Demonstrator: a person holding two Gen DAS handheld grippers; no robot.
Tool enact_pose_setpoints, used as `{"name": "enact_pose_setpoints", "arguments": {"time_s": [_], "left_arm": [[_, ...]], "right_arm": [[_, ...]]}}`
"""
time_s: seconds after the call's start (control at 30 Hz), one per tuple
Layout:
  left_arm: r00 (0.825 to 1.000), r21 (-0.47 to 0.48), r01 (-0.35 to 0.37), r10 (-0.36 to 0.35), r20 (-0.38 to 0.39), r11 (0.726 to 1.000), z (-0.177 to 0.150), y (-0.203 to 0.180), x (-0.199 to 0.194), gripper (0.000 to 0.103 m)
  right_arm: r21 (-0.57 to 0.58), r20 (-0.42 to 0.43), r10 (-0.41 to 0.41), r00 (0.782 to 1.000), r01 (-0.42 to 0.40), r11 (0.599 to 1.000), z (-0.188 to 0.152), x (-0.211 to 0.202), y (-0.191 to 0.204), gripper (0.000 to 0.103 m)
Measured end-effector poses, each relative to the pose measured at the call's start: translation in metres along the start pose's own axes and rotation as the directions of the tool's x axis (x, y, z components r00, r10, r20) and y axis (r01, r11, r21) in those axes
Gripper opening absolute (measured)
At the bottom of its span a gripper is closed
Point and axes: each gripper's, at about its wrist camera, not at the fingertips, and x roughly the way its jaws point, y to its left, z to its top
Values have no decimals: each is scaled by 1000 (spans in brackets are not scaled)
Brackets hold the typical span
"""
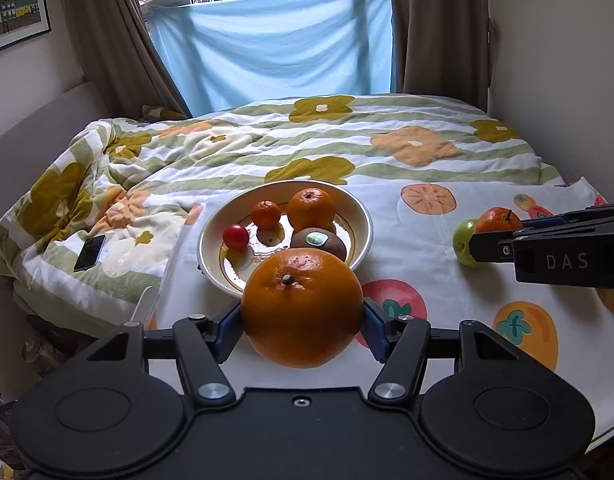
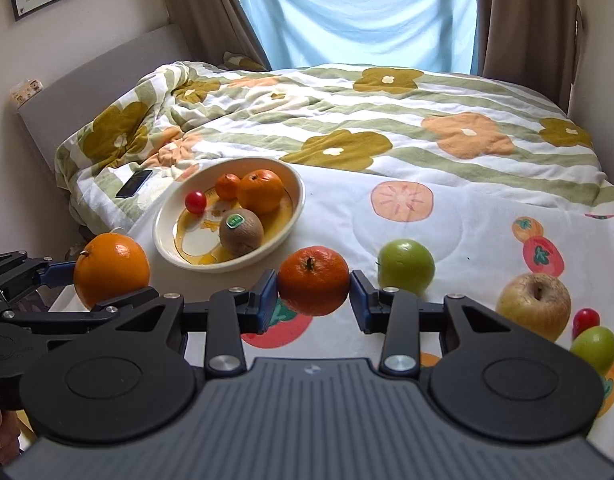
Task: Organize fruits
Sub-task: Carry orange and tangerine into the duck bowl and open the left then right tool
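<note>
Four fruits lie in the bowl [image 2: 295,200]; left gripper [image 1: 301,316] clamps an orange [image 1: 301,306]; right gripper [image 2: 313,294] clamps a tangerine [image 2: 313,280]; apples [image 2: 534,304] wait at four o'clock.

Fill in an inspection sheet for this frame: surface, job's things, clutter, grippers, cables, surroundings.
Surface: fruit-print cloth over a table, beside a bed with a flowered quilt.
Job's things: bowl holds an orange, a mandarin, a cherry tomato and a kiwi. On the cloth: green apple, yellow apple, a small red fruit and a small green one at the right edge.
Clutter: phone on the quilt.
Grippers: left gripper shut on big orange; right gripper shut on tangerine.
Cables: white cable at the table's left edge.
Surroundings: window, blue sheet, brown curtains, framed picture.
</note>
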Motion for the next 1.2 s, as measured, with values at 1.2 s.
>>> {"name": "enact_pose_setpoints", "arguments": {"time_s": [1.2], "left_arm": [[974, 235, 204, -173, -146, 951, 33, 76, 150, 66]], "right_arm": [[140, -73, -151, 986, 160, 977, 52, 122, 74, 54]]}}
